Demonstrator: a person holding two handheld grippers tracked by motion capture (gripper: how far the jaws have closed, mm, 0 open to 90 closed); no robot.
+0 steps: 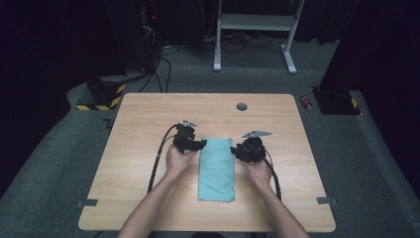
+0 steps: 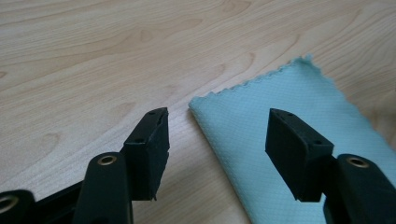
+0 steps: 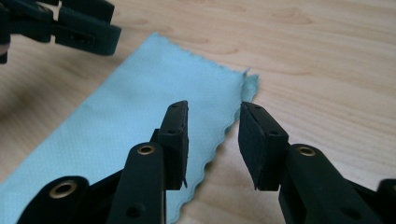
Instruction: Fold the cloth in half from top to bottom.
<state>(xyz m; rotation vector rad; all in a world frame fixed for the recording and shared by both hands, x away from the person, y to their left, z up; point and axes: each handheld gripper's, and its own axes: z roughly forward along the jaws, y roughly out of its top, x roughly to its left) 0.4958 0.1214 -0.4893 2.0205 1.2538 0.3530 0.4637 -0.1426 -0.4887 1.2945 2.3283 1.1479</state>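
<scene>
A folded cloth (image 1: 217, 169) is laid on the table (image 1: 148, 111), nearer its front edge. The left gripper (image 1: 200, 144) is held at its far left corner, the right gripper (image 1: 236, 150) at its far right corner.

Teal cloth (image 1: 216, 168) (folded lengthwise) lies flat on the table (image 1: 138, 124).

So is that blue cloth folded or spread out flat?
Folded, it seems: the cloth lies as a narrow strip with one smooth straight edge and scalloped edges elsewhere. Layers cannot be seen.
</scene>
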